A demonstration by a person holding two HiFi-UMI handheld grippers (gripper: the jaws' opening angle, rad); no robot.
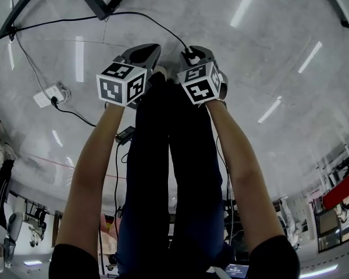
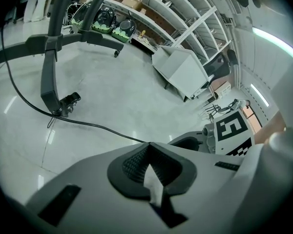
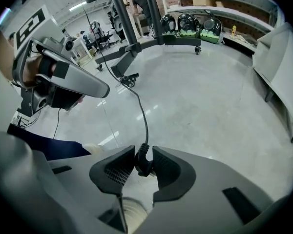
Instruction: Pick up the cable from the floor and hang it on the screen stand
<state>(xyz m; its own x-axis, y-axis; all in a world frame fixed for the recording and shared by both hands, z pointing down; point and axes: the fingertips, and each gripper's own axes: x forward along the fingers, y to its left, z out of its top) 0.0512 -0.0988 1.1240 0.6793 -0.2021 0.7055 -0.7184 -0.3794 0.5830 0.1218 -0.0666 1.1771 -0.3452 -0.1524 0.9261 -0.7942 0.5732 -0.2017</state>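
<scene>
on the left, the screen stand's black base sits on the grey floor, with the left gripper above the floor, its jaws pressed together on nothing. the black cable runs past a stand caster and rises to the right gripper, whose jaws pinch its plug clear of the floor

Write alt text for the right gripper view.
The right gripper grips the black plug end of a cable, jaws closed on it. The cable runs off over the grey floor toward a wheeled black stand; the left gripper shows at upper left.
</scene>
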